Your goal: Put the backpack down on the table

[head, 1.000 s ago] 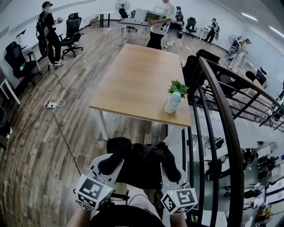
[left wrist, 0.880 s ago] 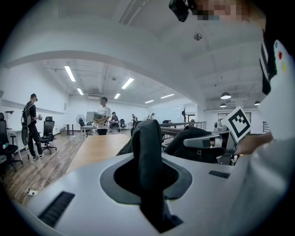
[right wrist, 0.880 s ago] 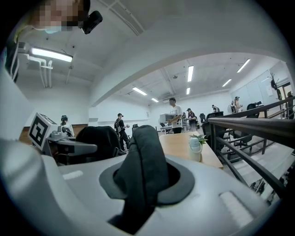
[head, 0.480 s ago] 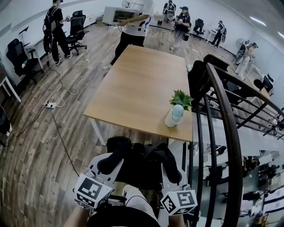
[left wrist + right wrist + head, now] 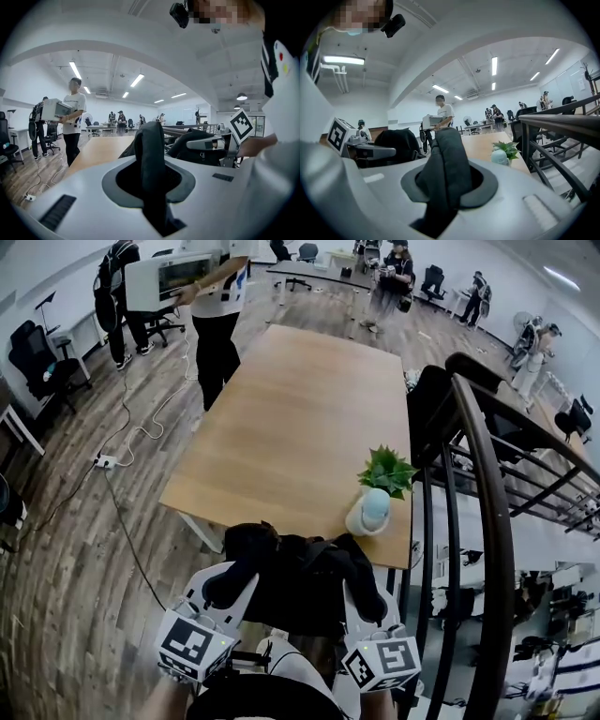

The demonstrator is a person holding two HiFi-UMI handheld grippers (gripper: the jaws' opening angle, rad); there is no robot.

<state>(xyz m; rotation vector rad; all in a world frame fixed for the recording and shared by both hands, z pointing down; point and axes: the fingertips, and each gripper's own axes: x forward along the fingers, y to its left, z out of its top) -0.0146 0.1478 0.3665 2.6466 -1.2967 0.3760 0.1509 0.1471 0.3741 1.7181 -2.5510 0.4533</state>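
A black backpack point(image 5: 305, 582) hangs between my two grippers, just short of the near edge of a long wooden table point(image 5: 281, 418). My left gripper point(image 5: 232, 583) is shut on one black strap point(image 5: 151, 164), which stands up between its jaws. My right gripper point(image 5: 366, 601) is shut on the other strap point(image 5: 443, 176). In the left gripper view the bag's body point(image 5: 197, 145) lies to the right, with the right gripper's marker cube behind it. The bag's lower part is hidden under my arms.
A small potted plant point(image 5: 375, 493) in a pale pot stands at the table's near right corner. A dark stair railing point(image 5: 469, 521) runs along the right. A person carrying a white box point(image 5: 211, 306) walks by the table's left side; others and office chairs are at the back. Cables cross the floor at left.
I have come nearer to the table with the backpack in both grippers; its near edge and the plant now lie closer. The person with the box has walked to the table's left.
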